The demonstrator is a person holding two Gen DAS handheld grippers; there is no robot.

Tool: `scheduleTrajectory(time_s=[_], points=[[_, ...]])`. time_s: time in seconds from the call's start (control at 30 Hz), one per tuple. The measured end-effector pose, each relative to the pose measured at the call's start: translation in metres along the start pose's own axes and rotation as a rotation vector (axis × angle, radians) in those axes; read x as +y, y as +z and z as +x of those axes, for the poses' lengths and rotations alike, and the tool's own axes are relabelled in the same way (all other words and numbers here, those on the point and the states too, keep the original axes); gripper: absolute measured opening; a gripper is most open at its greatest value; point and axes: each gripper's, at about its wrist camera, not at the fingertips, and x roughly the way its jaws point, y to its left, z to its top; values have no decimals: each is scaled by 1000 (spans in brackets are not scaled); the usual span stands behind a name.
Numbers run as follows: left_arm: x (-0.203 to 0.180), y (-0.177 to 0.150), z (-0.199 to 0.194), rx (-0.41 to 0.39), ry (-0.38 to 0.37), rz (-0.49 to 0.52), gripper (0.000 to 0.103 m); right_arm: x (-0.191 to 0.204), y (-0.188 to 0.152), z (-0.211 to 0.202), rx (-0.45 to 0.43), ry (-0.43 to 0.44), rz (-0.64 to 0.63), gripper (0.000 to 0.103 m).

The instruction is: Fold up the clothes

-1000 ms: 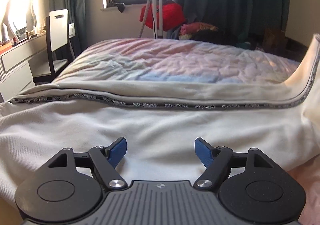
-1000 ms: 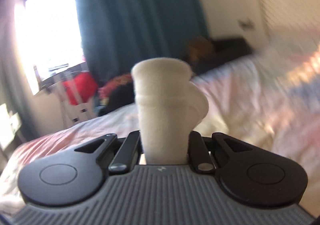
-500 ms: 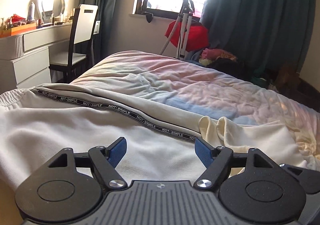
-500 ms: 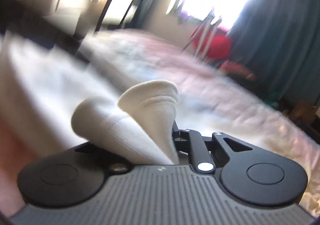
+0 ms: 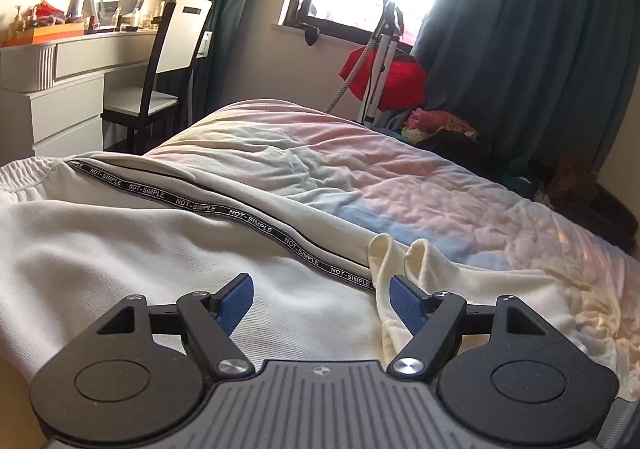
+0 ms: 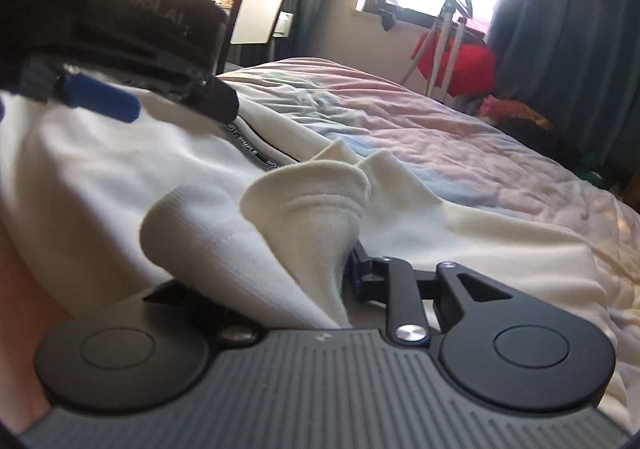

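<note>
cuff [image 6: 308,217] carried across by right gripper [image 6: 320,281], now laid on trousers [image 5: 120,249] beside stripe [image 5: 248,219]; jaws opening, cuff between them. left gripper [image 5: 320,299] wide, empty, above trousers. fold nearly placed.

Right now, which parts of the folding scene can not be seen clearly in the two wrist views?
- Right gripper, right wrist view: its left finger is hidden by the bunched cream fabric between the opening jaws.
- Cream trousers, left wrist view: the near part is cut off by the gripper body.
- Left gripper, right wrist view: blurred, cut by the left edge.
</note>
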Motion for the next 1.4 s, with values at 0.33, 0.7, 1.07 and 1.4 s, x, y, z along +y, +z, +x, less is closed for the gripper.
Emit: scheduleTrajectory(time_s=[0.33,0.7,1.07,1.4], points=[[27,26,-25,-45,-53,19,78,-69,26,-41,7,391,443,88],[-25,-11,0,93,-345,184,69,-129,70,69,36,312,718,81],[-43,-41,46,211,-441,268,58,-127,24,109,121,268,756,13],[-33,-34,7,241,-447,181,22,-117,55,68,-63,268,640,9]])
